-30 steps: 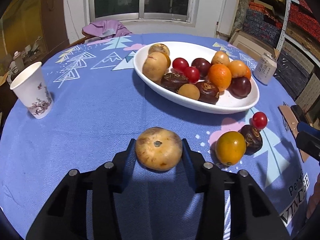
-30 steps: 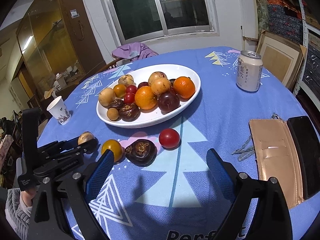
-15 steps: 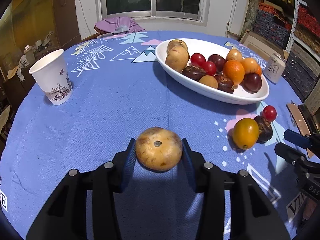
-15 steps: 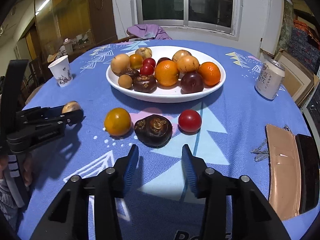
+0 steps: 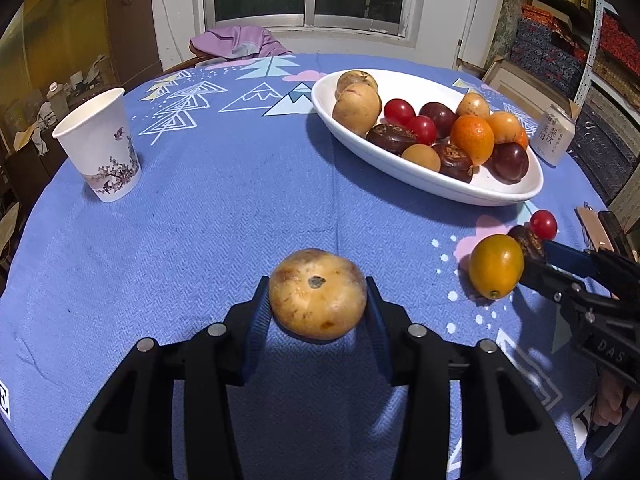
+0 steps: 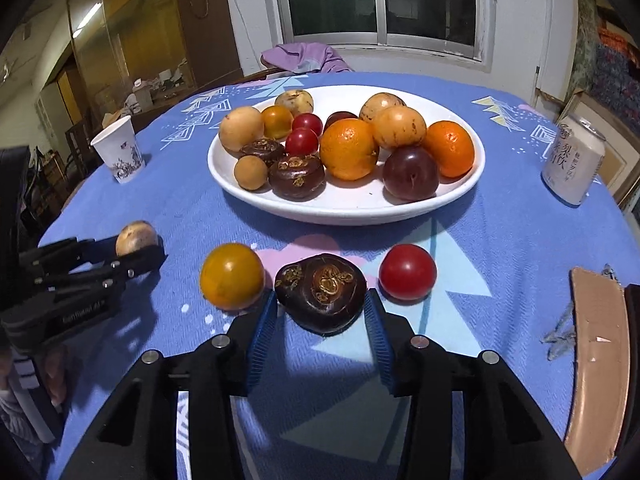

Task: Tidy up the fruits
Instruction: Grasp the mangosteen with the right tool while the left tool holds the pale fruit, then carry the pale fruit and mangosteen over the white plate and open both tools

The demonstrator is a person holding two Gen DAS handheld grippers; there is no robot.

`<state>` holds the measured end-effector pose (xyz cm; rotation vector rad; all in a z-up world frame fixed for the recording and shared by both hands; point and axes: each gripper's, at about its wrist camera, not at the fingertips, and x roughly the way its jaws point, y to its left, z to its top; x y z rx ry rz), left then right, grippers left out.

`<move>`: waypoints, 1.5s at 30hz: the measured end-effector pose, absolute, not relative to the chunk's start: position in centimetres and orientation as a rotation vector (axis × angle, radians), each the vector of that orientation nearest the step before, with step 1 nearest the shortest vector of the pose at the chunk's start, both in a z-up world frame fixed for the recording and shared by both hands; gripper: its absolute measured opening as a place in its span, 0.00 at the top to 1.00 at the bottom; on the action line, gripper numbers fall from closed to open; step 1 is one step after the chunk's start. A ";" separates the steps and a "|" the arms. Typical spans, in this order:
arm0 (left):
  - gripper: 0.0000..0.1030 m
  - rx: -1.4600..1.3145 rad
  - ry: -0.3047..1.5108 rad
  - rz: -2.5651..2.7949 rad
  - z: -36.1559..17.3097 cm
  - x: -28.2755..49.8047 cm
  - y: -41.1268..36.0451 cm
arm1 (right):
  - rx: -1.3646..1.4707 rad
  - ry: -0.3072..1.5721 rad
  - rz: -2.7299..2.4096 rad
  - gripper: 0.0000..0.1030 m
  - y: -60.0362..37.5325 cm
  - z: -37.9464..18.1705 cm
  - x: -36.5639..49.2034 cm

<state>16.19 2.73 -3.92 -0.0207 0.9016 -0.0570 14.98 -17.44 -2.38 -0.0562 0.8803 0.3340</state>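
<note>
My left gripper [image 5: 317, 304] is shut on a tan round fruit [image 5: 317, 294] and holds it above the blue tablecloth; it shows in the right wrist view [image 6: 136, 237] too. My right gripper [image 6: 320, 312] has its jaws on both sides of a dark brown fruit [image 6: 321, 291] that sits on the cloth, touching or nearly touching it. A yellow-orange fruit [image 6: 231, 275] lies to its left and a red tomato [image 6: 407, 272] to its right. The white oval bowl [image 6: 348, 211] behind them holds several fruits.
A paper cup [image 5: 100, 146] stands at the left of the table. A drink can [image 6: 573, 160] stands at the right. A tan wallet [image 6: 596, 356] and keys [image 6: 562, 338] lie at the right edge. Purple cloth [image 6: 304, 56] hangs on a far chair.
My right gripper moved forward and closed in around the dark brown fruit. My left gripper drew back from the bowl to the left, still holding the tan fruit.
</note>
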 end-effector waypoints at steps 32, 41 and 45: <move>0.57 -0.005 0.895 -0.058 -3.9 16.2 2.5 | -0.066 0.899 0.319 0.53 -16.7 -2.5 15.7; 0.57 0.025 0.805 -0.057 -2.1 14.7 1.5 | -0.015 0.816 0.303 0.53 -18.7 0.0 12.3; 0.57 0.018 0.755 -0.071 0.3 16.3 0.1 | 0.000 0.723 0.252 0.53 -19.3 2.9 13.8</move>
